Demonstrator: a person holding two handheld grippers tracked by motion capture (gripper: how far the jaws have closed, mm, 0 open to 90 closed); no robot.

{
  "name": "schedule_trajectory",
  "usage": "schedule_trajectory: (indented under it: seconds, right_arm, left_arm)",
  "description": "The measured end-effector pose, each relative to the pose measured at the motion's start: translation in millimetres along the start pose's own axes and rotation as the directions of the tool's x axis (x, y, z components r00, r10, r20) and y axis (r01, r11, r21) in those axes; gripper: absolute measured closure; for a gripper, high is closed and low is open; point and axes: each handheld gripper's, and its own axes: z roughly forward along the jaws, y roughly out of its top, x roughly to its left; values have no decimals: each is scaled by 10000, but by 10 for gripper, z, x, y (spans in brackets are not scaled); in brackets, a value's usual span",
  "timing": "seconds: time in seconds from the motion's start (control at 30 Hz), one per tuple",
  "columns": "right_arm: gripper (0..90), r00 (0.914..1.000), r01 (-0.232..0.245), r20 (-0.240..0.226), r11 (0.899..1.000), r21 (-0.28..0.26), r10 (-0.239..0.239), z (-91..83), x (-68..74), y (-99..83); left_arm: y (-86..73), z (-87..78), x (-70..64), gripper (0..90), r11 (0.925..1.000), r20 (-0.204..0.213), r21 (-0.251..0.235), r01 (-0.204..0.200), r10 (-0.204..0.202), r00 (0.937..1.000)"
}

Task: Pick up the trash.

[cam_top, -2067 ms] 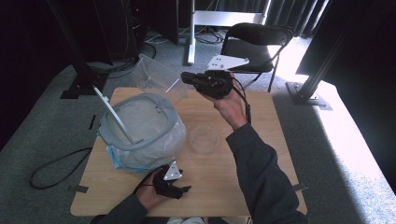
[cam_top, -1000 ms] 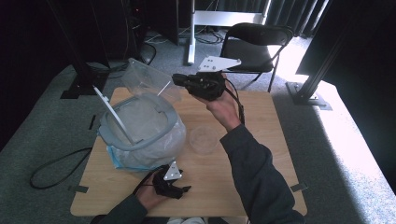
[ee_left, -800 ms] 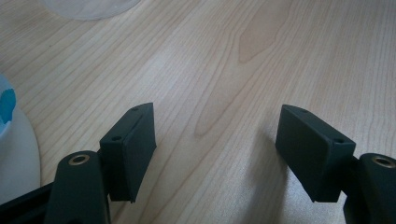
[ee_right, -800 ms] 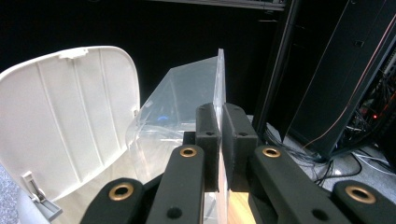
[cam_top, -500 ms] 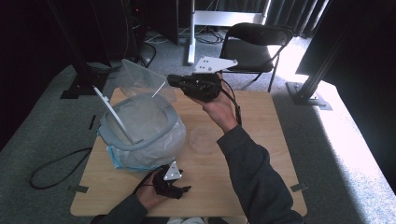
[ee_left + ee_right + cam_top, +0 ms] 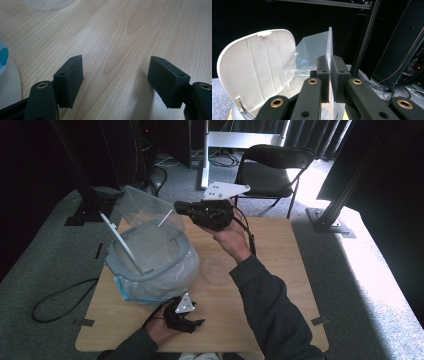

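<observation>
The right fingers (image 6: 329, 77) are pressed tight on the thin edge of a clear tub (image 6: 312, 57). The right gripper (image 6: 186, 210) holds this tub up in the air, over the far side of the bin (image 6: 150, 257). The tub looks see-through and floppy, and it seems tipped on its side, with its open part facing the bin. I think the job now is to drop the tub into the bin. To do it well, move the tub down over the middle of the bin's mouth first, and only then let go. The grip is on one thin wall, so the tub could swing or slip; go slow and keep the squeeze firm until it is low. The bin's white lid (image 6: 254, 67) stands open at the side away from the gripper. It is near the tub, so the tub could bump it or catch on it. The bin has a clear bag (image 6: 165, 280) inside that puffs out at the sides. A round clear lid (image 6: 218, 269) lies flat on the bench (image 6: 290, 270), just beside the bin. The left fingers (image 6: 68, 80) are spread wide with nothing between them. The left gripper (image 6: 192, 324) rests low on the bench, near the front of the bin. A black chair (image 6: 272, 170) stands behind the bench, well apart.
</observation>
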Motion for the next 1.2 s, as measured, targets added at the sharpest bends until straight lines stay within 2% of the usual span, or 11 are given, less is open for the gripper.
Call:
schedule_trajectory:
  seconds: [0.4,0.57,0.6,0.63,0.67,0.7,0.77,0.8,0.97,1.2]
  right_arm:
    - [857,10000,40,-67,10000,-76,-40,28,35,16]
    - [857,9995,33,-312,9997,-222,-40,54,104,34]
    - [847,9982,-26,-603,9998,-183,15,68,125,37]
    - [816,9940,-48,-1093,9999,-151,31,76,130,35]
    - [701,9823,-150,-1868,9996,-224,105,81,136,26]
    - [701,9823,-150,-1868,9996,-224,105,81,136,26]
    - [657,9754,54,-2202,9995,-313,-121,45,150,42]
    - [663,9762,-16,-2170,9996,-290,-48,37,146,49]
    - [667,9833,343,-1801,9985,435,-259,72,152,12]
    - [653,9783,459,-2047,9969,642,-319,133,198,-46]
  left_arm:
    - [0,-1,1,289,10000,1,9,-16,16,10000]
    - [0,-1,1,289,10000,2,1,-11,11,10000]
    - [0,0,1,289,10000,5,0,-10,10,10000]
    - [0,0,1,289,10000,4,-2,-9,9,10000]
    - [0,-2,1,289,10000,-1,17,-15,15,10000]
    - [0,-2,1,289,10000,-1,17,-15,15,10000]
    - [-1,-4,2,289,10000,1,31,-27,27,10000]
    - [0,-4,1,289,10000,-2,29,-25,25,10000]
    - [-1,-3,1,289,10000,-1,28,-26,26,10000]
    - [-1,-4,1,289,10000,0,31,-25,25,10000]
